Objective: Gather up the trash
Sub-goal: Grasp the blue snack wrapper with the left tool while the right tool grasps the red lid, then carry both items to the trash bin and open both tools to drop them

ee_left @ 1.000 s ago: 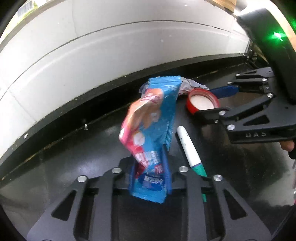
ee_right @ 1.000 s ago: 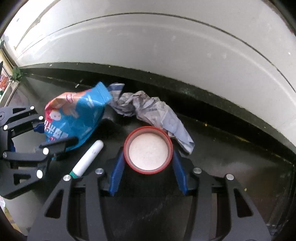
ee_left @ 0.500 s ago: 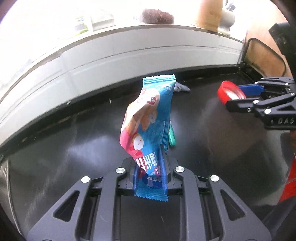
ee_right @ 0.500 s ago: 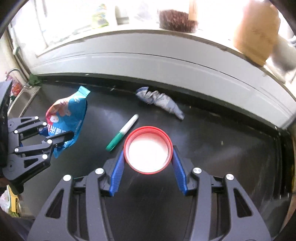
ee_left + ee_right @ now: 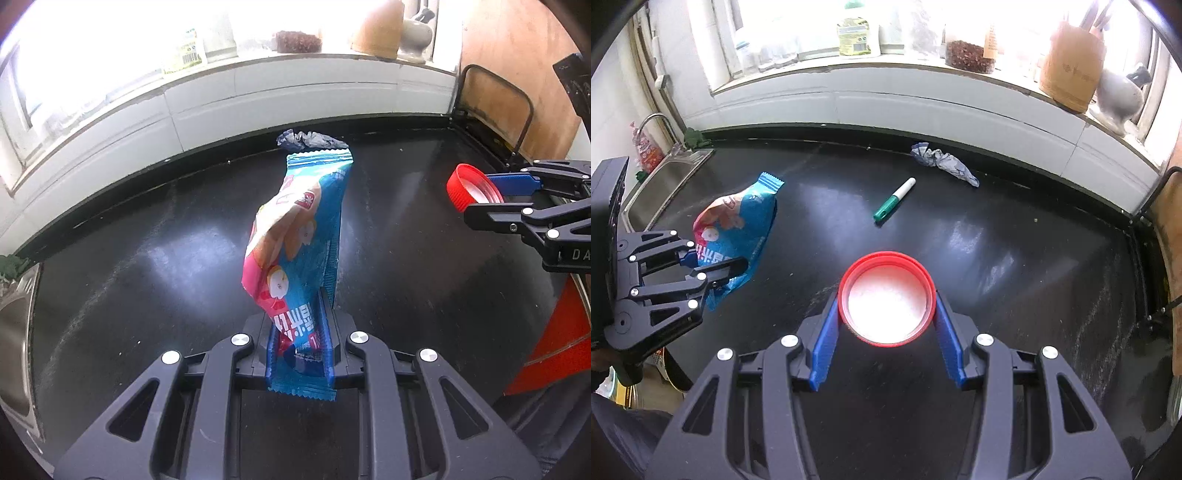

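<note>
My left gripper [image 5: 300, 325] is shut on the lower end of a blue and pink snack wrapper [image 5: 299, 240], which stands up above the black countertop [image 5: 147, 266]. The same wrapper [image 5: 738, 229] shows at the left of the right wrist view, in the left gripper [image 5: 709, 266]. My right gripper [image 5: 886, 306] is shut on a red lid [image 5: 886, 301] with a white inside, its blue pads against the rim. From the left wrist view the red lid [image 5: 471, 186] hangs at the right in the right gripper [image 5: 495, 194]. A green and white marker [image 5: 894, 199] and a crumpled grey paper [image 5: 943, 162] lie on the counter.
A steel sink [image 5: 661, 184] with a tap sits at the counter's left end. White tiles and a window sill with a bottle [image 5: 855, 35], a jar [image 5: 967, 55] and a brown bag [image 5: 1071, 74] run behind. A red object [image 5: 561, 339] lies low at the right.
Both grippers have pulled back and up from the counter with the wrapper and the lid. The marker and the crumpled paper stayed on the counter and now look farther away.
</note>
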Motion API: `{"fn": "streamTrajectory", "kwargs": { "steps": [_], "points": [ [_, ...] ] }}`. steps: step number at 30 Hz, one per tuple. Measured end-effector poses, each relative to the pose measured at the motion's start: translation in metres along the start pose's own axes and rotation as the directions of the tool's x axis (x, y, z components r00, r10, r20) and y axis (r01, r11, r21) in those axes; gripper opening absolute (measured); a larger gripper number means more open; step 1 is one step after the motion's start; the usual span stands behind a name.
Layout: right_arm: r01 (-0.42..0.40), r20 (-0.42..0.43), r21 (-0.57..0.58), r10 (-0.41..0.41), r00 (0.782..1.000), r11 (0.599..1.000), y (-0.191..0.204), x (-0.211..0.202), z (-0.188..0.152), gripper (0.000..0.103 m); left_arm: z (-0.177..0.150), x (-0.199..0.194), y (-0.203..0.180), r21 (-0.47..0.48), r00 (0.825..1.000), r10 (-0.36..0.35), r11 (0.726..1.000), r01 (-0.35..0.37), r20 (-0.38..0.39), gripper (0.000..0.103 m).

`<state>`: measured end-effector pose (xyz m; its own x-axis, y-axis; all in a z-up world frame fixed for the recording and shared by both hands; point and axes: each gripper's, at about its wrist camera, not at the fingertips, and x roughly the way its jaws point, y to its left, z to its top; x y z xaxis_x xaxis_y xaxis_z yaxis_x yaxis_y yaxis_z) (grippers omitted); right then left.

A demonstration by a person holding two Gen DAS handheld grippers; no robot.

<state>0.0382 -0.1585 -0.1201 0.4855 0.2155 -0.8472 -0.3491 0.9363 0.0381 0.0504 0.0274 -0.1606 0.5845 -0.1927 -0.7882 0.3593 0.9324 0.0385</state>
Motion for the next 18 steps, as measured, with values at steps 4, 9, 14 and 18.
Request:
{"fn": "streamTrajectory", "kwargs": {
  "steps": [4,9,14,18],
  "points": [
    [-0.013,0.021,-0.038,0.014,1.000,0.999,0.012,-0.008,0.006,0.049,-0.008,-0.015,0.009,-0.032,0.999,0.031,0.999,-0.030,0.025,0.018],
    [-0.059,0.051,-0.122,0.065,0.997,0.991,0.050,-0.014,0.027,0.049,-0.025,-0.045,0.041,-0.137,0.990,0.131,0.983,-0.124,0.042,0.018],
    [-0.177,0.045,-0.275,0.196,0.979,0.945,0.127,-0.008,0.053,0.049,-0.061,-0.087,0.087,-0.289,0.962,0.271,0.923,-0.255,0.017,0.018],
    [-0.289,-0.007,-0.400,0.312,0.950,0.870,0.205,0.003,0.061,0.049,-0.113,-0.131,0.130,-0.423,0.914,0.402,0.821,-0.383,-0.048,0.018]
  ]
}}
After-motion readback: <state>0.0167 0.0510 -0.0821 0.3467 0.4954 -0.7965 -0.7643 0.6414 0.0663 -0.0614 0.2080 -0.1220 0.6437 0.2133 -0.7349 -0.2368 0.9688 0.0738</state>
